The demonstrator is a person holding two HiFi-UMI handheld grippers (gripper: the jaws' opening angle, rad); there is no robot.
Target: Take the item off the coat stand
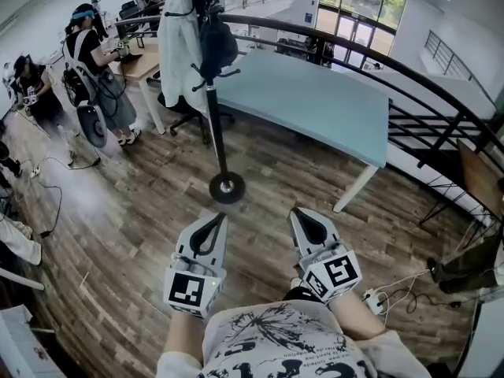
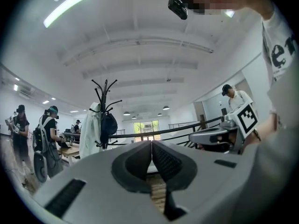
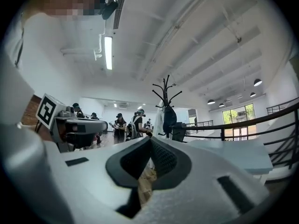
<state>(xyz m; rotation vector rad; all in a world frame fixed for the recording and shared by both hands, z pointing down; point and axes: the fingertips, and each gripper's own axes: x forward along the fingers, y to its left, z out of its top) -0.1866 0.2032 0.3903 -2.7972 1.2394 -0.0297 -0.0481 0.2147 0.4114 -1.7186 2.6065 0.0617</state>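
left gripper (image 1: pixel 214 220) and right gripper (image 1: pixel 298 212) both pressed together, empty, well short of the black metal coat stand (image 1: pixel 215 120), where a white coat (image 1: pixel 176 46) and dark bag (image 1: pixel 218 47) hang; a hasty tug could snag and tip the stand.

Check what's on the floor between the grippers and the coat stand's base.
Nothing: in the head view only bare wood floor separates the left gripper and right gripper, both shut and empty, from the coat stand base.

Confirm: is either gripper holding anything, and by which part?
Nothing held. The left gripper and right gripper are shut, empty; coat and bag hang on the stand ahead.
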